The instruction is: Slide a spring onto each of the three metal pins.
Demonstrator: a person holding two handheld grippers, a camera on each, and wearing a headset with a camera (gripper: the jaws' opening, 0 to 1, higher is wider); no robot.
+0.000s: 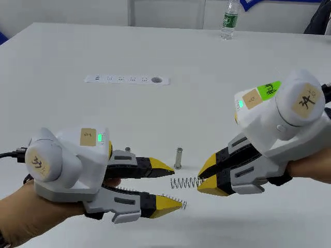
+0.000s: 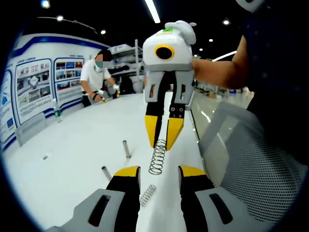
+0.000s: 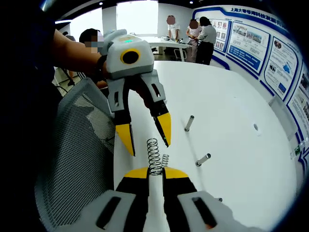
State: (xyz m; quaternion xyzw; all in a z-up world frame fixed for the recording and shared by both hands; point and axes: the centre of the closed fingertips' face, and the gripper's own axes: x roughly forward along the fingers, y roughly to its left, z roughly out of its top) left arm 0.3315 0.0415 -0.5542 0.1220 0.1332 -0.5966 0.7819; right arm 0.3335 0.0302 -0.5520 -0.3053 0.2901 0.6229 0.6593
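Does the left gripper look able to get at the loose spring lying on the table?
Likely yes: the jaws of the left gripper stand open and the loose spring lies on the table between them, nothing covering it.

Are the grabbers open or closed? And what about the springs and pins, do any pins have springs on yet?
left gripper: open, holding nothing.
right gripper: shut on one end of a spring.
held spring: sticks out of the right gripper, on no pin.
loose spring: lying on the table.
standing pin: upright, bare.
second pin: bare, no spring.
water bottle: standing upright.
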